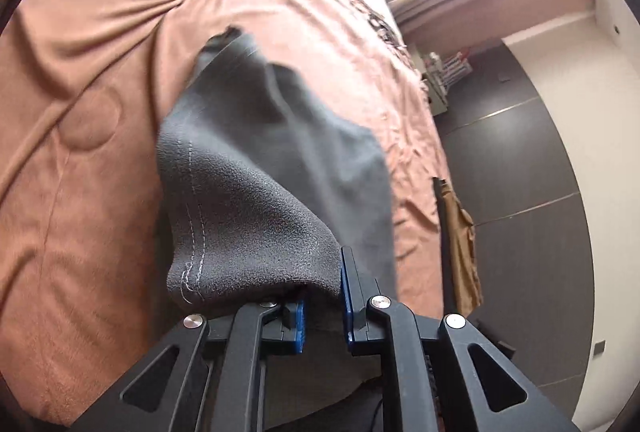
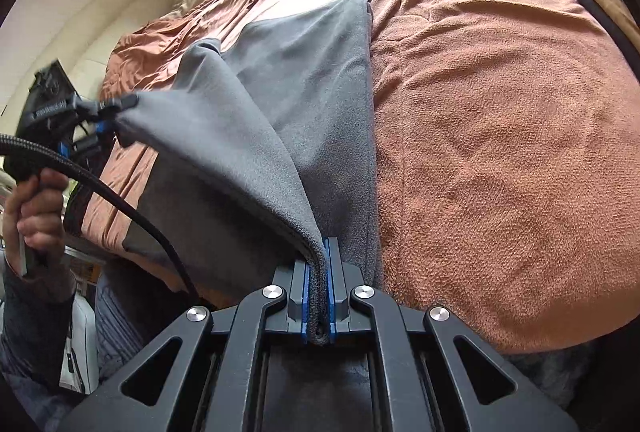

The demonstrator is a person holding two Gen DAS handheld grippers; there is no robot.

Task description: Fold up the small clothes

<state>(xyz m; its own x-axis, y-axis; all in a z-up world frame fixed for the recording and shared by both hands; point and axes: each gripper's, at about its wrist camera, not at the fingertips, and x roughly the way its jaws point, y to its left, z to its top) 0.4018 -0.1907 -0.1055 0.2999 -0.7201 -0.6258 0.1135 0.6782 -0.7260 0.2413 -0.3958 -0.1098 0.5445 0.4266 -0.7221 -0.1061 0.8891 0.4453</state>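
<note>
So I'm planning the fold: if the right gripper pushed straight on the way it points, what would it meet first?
Probably the grey cloth it already grips, lying ahead on the brown bedspread; depth is unclear.

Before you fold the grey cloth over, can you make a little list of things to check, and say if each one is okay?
1. Right gripper pinches the grey cloth: ok, jaws shut on its edge.
2. Left gripper holds its corner: ok, the cloth is pulled up to it.
3. Cloth lifted off the brown blanket on the near side: ok.
4. Far end of the cloth lies flat: ok.
5. Cloth hangs smooth between grippers: not ok, it sags in a fold.
6. Blanket beside it is bare: ok.
</note>
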